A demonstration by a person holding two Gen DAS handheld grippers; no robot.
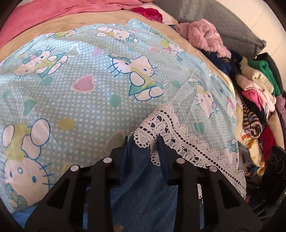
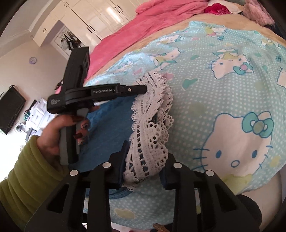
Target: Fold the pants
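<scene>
Blue denim pants (image 1: 143, 187) with a white lace hem (image 1: 178, 135) lie on a pale blue cat-print bedsheet (image 1: 80, 80). In the left wrist view my left gripper (image 1: 143, 142) is shut on the hem end, with denim and lace bunched between its fingers (image 1: 161, 144). The right wrist view shows my right gripper (image 2: 145, 160) shut on the gathered lace hem (image 2: 152, 121) of the pants (image 2: 110, 125). My left gripper (image 2: 145, 89) reaches in from the left there and bites the far part of the same lace. A hand (image 2: 53, 132) in a green sleeve holds it.
A heap of mixed clothes (image 1: 253, 107) and a pink fluffy garment (image 1: 205, 35) crowd the sheet's right side, by a grey cushion (image 1: 223, 21). A pink blanket (image 2: 143, 32) lies along the far side. White wardrobes (image 2: 93, 16) stand beyond the bed.
</scene>
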